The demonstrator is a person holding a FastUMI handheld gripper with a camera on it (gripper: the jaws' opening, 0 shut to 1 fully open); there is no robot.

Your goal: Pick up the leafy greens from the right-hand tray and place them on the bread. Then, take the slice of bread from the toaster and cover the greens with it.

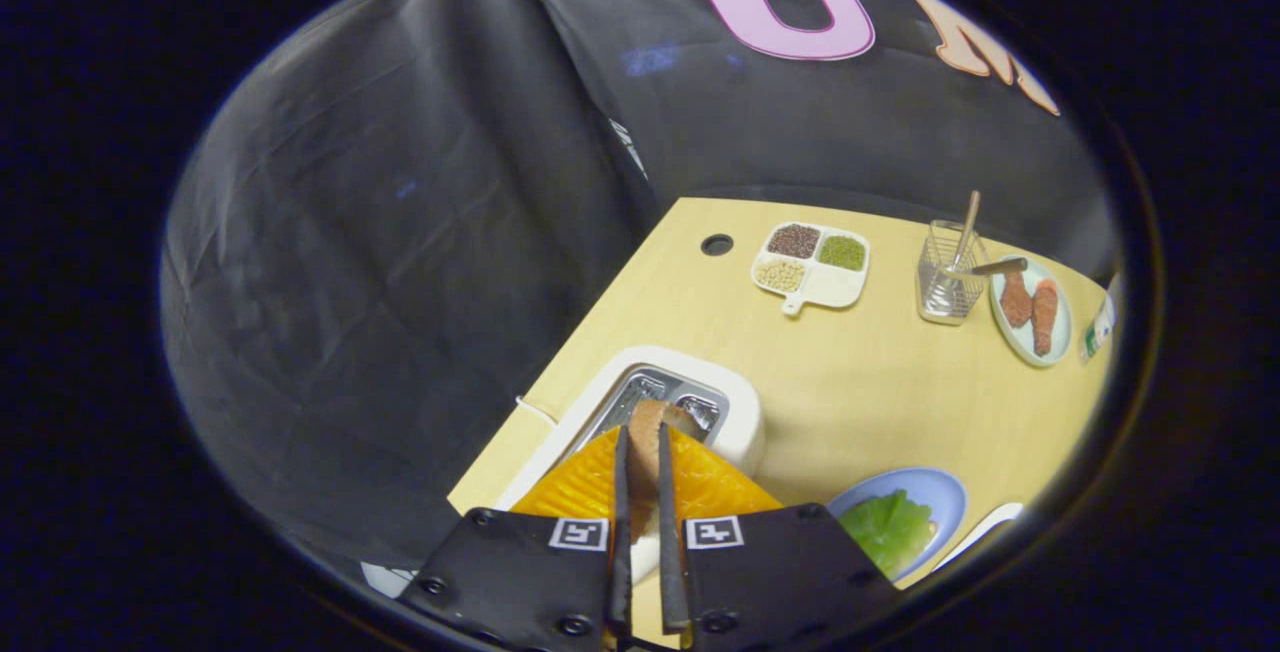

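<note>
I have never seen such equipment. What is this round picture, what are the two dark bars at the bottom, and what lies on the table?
A person holds hand-held tongs with a camera riding on them, looking forward along their two fingers; those are the bars you see. The fingers are nearly closed on a bread slice, which stands edge-up between them above the white toaster. On the wooden table beyond are a blue plate with greens, a divided dish of grains, a wire basket holding utensils, and a plate with two brown food pieces.
</note>
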